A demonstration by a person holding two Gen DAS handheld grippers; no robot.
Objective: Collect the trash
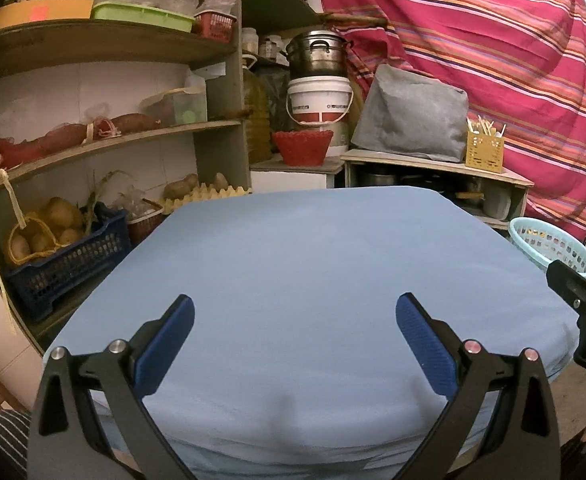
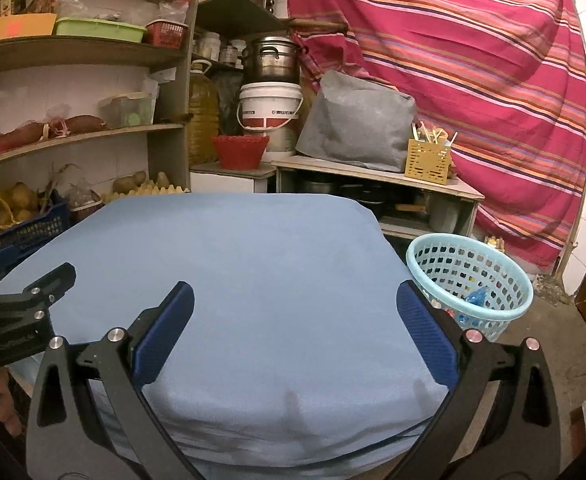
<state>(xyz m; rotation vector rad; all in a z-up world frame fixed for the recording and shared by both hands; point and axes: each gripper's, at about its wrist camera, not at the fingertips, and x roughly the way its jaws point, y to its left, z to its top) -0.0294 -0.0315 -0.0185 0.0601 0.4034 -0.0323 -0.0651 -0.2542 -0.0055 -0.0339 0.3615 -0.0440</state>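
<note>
Hovering over the near edge of the blue-covered table (image 2: 253,264), your left gripper (image 1: 295,344) and your right gripper (image 2: 295,332) both stand wide, nothing between their blue pads (image 1: 169,344). Take the light blue basket (image 2: 473,280) as your landmark: it sits on the floor just beside the table's right side, and the right gripper is the nearer of the two to it, while the left hangs further off across the cloth.

Look hard before you move. No trash shows anywhere on the cloth from either wrist view; the only scraps you can see are already inside the basket, a blue wrapper (image 2: 476,295) among them, with other bits too small to name. So the collecting looks finished or close to it, judging from how things lie.

If you mean to check, sweep your view along the table edge nearest the basket and the bare floor (image 2: 549,320) around it, where a light piece could have slid off. Should you find one, keep the jaws wide as you come down, straddle the piece squarely, close gently so thin plastic does not squirt out, then release well inside the basket's rim rather than over its lip.
</note>
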